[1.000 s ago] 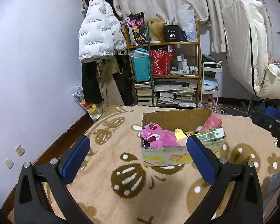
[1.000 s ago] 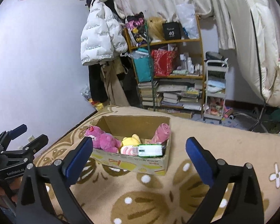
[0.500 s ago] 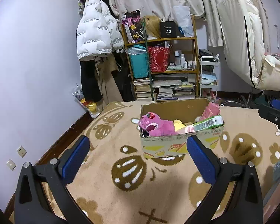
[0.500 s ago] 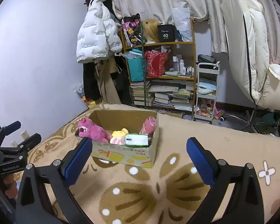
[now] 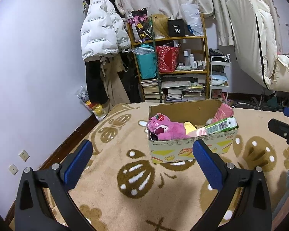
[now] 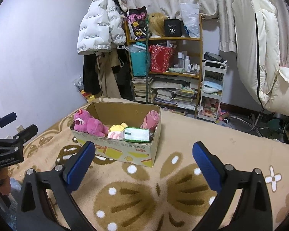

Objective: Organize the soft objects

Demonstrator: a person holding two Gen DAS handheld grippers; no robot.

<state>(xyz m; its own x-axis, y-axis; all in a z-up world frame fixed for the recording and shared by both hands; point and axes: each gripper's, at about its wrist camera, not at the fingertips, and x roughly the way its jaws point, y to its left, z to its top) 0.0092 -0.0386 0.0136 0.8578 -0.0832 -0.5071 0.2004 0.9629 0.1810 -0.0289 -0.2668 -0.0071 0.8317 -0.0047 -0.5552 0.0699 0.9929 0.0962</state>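
Note:
A cardboard box [image 5: 186, 148] [image 6: 113, 150] stands on a beige patterned blanket [image 5: 125, 182] [image 6: 163, 192]. In it lie a pink plush bear [image 5: 165, 129] [image 6: 88, 124], a yellow plush [image 5: 189, 127] [image 6: 118, 127], a rolled pink cloth [image 5: 224, 111] [image 6: 151, 118] and a green and white pack [image 5: 220, 126] [image 6: 137, 134]. My left gripper [image 5: 142, 160] is open and empty, in front of the box. My right gripper [image 6: 143, 161] is open and empty, in front of the box on its right side.
A wooden shelf [image 5: 171, 61] [image 6: 165, 63] with books and bags stands behind the box. A white puffer jacket [image 5: 102, 30] [image 6: 98, 27] hangs at left. A white trolley [image 6: 212, 88] and a cream chair [image 6: 264, 57] stand at right. The wall [image 5: 28, 77] runs along the left.
Both grippers have drawn back and tilted up a little, so the box sits lower and further off in both views. Both stay open and empty.

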